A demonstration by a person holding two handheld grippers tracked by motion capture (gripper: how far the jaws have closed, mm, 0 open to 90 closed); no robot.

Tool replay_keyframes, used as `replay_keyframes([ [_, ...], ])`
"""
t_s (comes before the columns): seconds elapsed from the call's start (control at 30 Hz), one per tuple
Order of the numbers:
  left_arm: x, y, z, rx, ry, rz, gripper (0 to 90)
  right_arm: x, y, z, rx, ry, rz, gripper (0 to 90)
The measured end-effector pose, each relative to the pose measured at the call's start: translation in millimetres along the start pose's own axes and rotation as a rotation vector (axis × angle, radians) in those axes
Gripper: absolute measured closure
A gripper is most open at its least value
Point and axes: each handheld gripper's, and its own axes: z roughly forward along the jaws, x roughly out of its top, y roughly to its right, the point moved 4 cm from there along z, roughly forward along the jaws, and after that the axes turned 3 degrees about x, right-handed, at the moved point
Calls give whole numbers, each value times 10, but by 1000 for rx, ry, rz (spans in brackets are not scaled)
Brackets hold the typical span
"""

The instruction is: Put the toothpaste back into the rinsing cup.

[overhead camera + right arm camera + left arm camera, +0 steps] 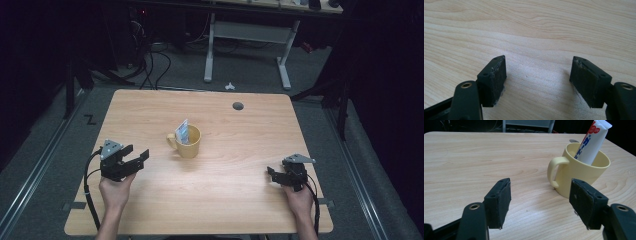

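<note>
Mug [188, 143] on wooden table [240, 190]

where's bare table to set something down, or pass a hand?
Nearly everywhere. The table carries one thing, the yellow mug with a tube in it, near the middle. Bare patches: the near strip between the left gripper and the right gripper; the right half, from mug to right edge; the far left corner. Tightest: the gap between left gripper and mug handle.

Lab or workshop: bare wooden table [150, 210], floor cables [150, 62], grey workbench frame [250, 35], dark surroundings.
</note>
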Motion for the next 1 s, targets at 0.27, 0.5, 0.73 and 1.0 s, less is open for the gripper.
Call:
replay_keyframes([
  [0.27,-52,-34,-2,6,-6,-11,343,0,0,0,0,0,0,295],
  [0.5,-94,-56,0,13,-13,-17,344,0,0,0,0,0,0,295],
  [0.73,-132,-74,6,18,-17,-27,343,0,0,0,0,0,0,295],
  [1.0,-178,-95,8,21,-25,-36,344,0,0,0,0,0,0,295],
])
